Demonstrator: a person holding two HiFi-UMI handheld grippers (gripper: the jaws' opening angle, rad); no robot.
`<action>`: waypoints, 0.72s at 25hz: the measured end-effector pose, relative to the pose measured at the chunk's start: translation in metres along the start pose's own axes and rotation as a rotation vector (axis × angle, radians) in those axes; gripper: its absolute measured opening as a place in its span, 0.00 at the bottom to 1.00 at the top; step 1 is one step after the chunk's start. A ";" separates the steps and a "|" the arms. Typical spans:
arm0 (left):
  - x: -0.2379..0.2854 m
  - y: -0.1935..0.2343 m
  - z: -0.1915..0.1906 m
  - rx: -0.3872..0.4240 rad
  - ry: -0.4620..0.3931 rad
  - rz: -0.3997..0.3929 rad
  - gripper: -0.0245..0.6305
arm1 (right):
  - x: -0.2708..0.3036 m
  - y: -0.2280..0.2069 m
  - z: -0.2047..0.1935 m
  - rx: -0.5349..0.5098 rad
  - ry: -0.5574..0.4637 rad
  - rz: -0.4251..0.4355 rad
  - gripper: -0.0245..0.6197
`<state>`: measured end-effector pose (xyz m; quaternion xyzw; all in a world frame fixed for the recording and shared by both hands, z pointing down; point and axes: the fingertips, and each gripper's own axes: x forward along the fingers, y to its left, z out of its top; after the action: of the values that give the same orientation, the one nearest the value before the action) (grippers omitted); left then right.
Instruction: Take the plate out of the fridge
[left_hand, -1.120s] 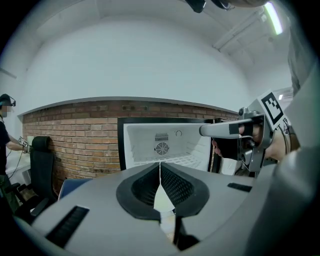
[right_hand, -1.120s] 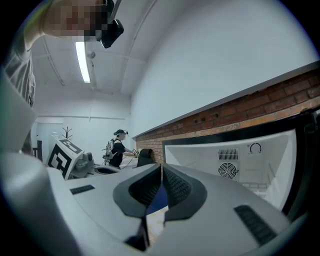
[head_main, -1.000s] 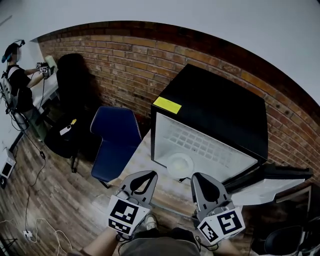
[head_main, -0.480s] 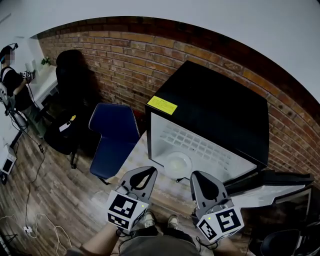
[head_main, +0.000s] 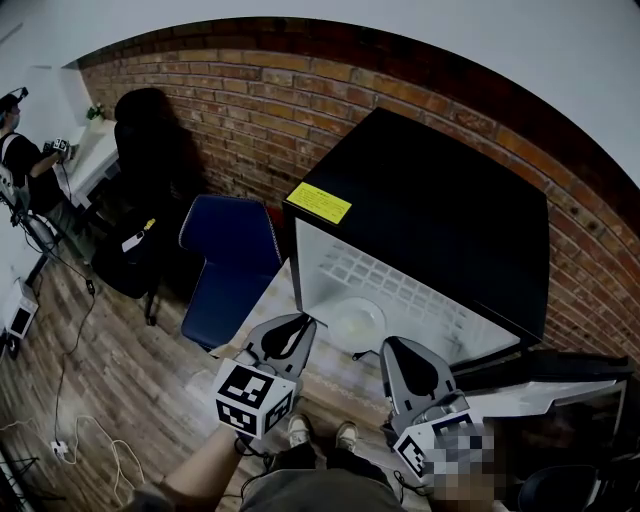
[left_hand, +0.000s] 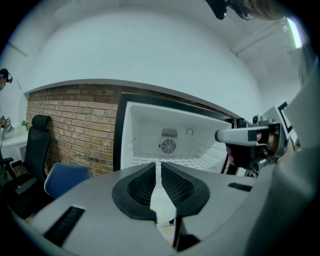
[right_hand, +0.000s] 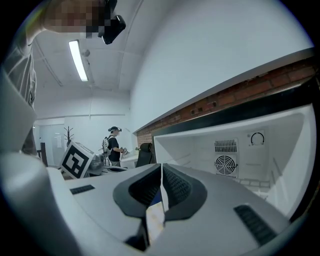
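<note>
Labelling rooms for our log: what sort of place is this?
Likely an office or lab workroom: a black office chair, a blue chair, and a fridge against a brick wall.

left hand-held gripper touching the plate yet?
Apart. Head view: the shut left hand-held gripper sits short of the plate, with bare fridge shelf showing between them.

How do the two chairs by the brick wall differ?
The blue chair stands next to the fridge; the black chair stands farther left, toward the desk. The blue chair has a low back; the black chair a tall one. Both are unoccupied, by the brick wall.
</note>
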<state>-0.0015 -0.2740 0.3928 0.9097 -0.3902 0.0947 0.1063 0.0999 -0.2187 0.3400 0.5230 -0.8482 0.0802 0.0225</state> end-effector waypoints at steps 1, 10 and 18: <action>0.004 0.002 -0.003 -0.016 0.003 -0.001 0.07 | 0.002 -0.001 -0.001 0.000 0.003 0.002 0.09; 0.033 0.013 -0.048 -0.250 0.067 -0.050 0.28 | 0.013 -0.002 -0.014 0.000 0.046 0.031 0.09; 0.068 0.026 -0.106 -0.424 0.133 -0.067 0.35 | 0.027 -0.004 -0.035 -0.019 0.095 0.046 0.09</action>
<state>0.0165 -0.3102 0.5148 0.8713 -0.3629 0.0670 0.3236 0.0896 -0.2386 0.3787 0.4986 -0.8588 0.0976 0.0659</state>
